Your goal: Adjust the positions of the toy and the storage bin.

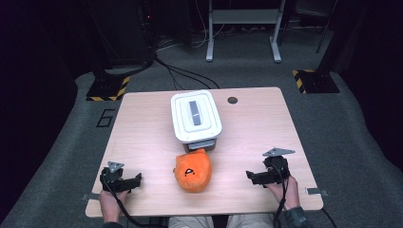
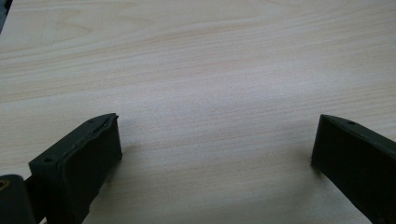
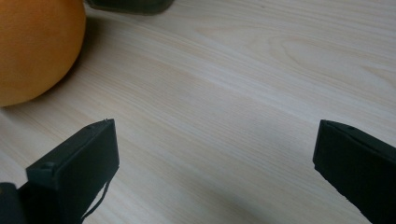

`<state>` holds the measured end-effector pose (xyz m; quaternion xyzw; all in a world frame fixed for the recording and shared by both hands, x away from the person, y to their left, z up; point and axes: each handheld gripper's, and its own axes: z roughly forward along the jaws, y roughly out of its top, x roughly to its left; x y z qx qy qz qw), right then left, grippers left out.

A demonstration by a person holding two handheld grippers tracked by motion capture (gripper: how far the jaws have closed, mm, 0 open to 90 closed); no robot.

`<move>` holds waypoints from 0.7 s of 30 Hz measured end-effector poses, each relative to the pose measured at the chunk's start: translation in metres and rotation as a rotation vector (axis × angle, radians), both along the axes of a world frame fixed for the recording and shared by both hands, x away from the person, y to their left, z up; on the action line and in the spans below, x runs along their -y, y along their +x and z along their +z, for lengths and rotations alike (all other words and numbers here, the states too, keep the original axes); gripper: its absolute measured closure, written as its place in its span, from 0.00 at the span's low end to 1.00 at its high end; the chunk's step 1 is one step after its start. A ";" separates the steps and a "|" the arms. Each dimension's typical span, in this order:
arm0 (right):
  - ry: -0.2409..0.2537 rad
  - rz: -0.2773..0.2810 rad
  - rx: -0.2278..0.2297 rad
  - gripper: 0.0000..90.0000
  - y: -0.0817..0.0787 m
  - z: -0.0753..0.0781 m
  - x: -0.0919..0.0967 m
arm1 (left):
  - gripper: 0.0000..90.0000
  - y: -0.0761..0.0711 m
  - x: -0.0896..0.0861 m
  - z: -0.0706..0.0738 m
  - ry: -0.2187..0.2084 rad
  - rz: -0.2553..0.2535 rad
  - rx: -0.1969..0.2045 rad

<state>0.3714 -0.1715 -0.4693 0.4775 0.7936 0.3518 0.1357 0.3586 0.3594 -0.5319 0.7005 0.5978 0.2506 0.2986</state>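
Observation:
An orange plush toy [image 1: 192,171] with a black mark on its face lies at the table's near middle. Behind it stands a white lidded box [image 1: 196,116] with a grey handle on the lid. My left gripper [image 1: 137,180] rests low on the table at the front left, open, with bare wood between its jaws [image 2: 215,135]. My right gripper [image 1: 250,176] rests at the front right, open, nothing between its jaws [image 3: 215,135]. In the right gripper view the orange plush toy [image 3: 37,46] sits at the upper left, apart from the fingers.
The wooden table [image 1: 142,137] has a round cable hole [image 1: 232,100] at the back. A dark base [image 1: 202,145] shows under the box's near edge. Grey carpet, cables and a white desk frame [image 1: 242,28] lie beyond the table.

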 end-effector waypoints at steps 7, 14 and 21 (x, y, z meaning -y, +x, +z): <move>0.006 0.049 0.000 0.00 -0.002 0.006 -0.019 | 0.02 0.000 0.000 0.000 0.001 0.001 0.003; -0.012 0.112 0.009 0.00 -0.005 0.014 -0.043 | 0.02 0.000 -0.001 0.000 0.002 0.004 0.007; -0.018 0.169 -0.001 0.00 -0.004 0.015 -0.060 | 0.03 0.000 0.000 0.000 0.001 0.007 0.010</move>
